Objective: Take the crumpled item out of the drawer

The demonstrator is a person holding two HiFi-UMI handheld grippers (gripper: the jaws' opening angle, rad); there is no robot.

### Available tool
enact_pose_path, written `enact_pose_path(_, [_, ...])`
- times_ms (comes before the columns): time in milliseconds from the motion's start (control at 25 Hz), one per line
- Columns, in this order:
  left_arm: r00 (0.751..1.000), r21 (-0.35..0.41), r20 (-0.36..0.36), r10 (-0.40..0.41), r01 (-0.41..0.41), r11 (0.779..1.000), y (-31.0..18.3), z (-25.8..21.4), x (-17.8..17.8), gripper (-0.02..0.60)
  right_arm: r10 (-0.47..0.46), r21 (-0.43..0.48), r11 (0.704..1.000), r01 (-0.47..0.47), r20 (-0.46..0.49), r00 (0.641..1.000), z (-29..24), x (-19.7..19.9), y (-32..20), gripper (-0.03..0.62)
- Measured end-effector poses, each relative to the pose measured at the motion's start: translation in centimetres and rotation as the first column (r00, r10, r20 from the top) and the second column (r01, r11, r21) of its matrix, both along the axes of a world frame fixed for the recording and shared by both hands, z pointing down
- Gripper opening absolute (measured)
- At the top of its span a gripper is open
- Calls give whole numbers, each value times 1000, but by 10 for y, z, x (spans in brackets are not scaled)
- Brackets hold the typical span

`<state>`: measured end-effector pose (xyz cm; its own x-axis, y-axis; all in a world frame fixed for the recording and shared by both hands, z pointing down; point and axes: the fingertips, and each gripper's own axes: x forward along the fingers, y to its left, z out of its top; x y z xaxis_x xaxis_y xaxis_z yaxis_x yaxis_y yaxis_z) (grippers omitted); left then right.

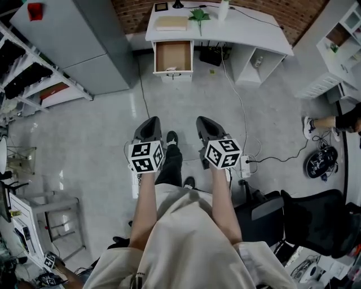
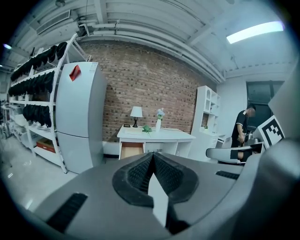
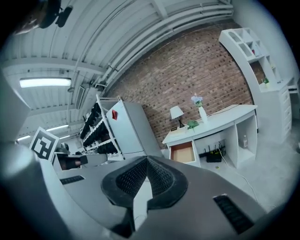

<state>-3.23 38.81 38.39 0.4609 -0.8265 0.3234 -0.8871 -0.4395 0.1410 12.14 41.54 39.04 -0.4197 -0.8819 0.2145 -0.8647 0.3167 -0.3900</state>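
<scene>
pale shirt [image 1: 192,242] and bare forearms [image 1: 145,209] lie nearest the head camera. each forearm ends in a marker cube and a grey gripper, held out over the floor [image 1: 96,141].

left gripper [image 1: 150,121]: fingers [image 2: 139,172] closed, ribbed pads meeting at the tips, nothing between them.
right gripper [image 1: 201,120]: fingers [image 3: 131,178] also pressed together, nothing between them.
the two grippers are side by side and apart. a black shoe [image 1: 171,137] shows on the floor between the two pairs of fingers.

white counter [image 1: 254,36]: well ahead of both pairs of fingers, against the brick wall [image 2: 154,84].
drawer [image 1: 173,56]: pulled open from the counter's left end, ahead of the fingers and roughly midway between the two pairs, brown inside.
crumpled item: not positively identified. a small pale shape [image 1: 172,69] sits at the drawer's front rim, too small to tell whether it is the item or a handle. both pairs of fingers are well apart from it.

on the counter top: lamp [image 2: 136,112], green plant [image 1: 198,15], white vase [image 1: 224,8], beige pad [image 1: 172,22].
grey refrigerator [image 1: 84,45]: ahead and left of the left fingers, red tag near its top.
power strip [image 1: 245,165]: on the floor, behind and right of the right fingers.
</scene>
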Motion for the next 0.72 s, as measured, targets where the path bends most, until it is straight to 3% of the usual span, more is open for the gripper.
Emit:
enact_pose_path(120, [1000, -11, 6, 2, -2, 1000, -28, 4, 6, 15, -50, -1, 999, 50, -18, 999, 3, -3, -25, 25])
enact_pose_path(320, [1000, -43, -6, 12, -12, 999, -88, 16, 21, 15, -218, 55, 975, 216, 28, 976, -3, -13, -71, 25])
enact_pose_path(600, [999, -75, -34, 25, -28, 997, -194, 27, 44, 15, -210, 35, 977, 209, 40, 977, 5, 19, -154, 25])
enact_pose_path(720, [999, -86, -8, 50, -51, 995, -237, 30, 49, 15, -188, 13, 982, 188, 31, 982, 11, 30, -195, 25])
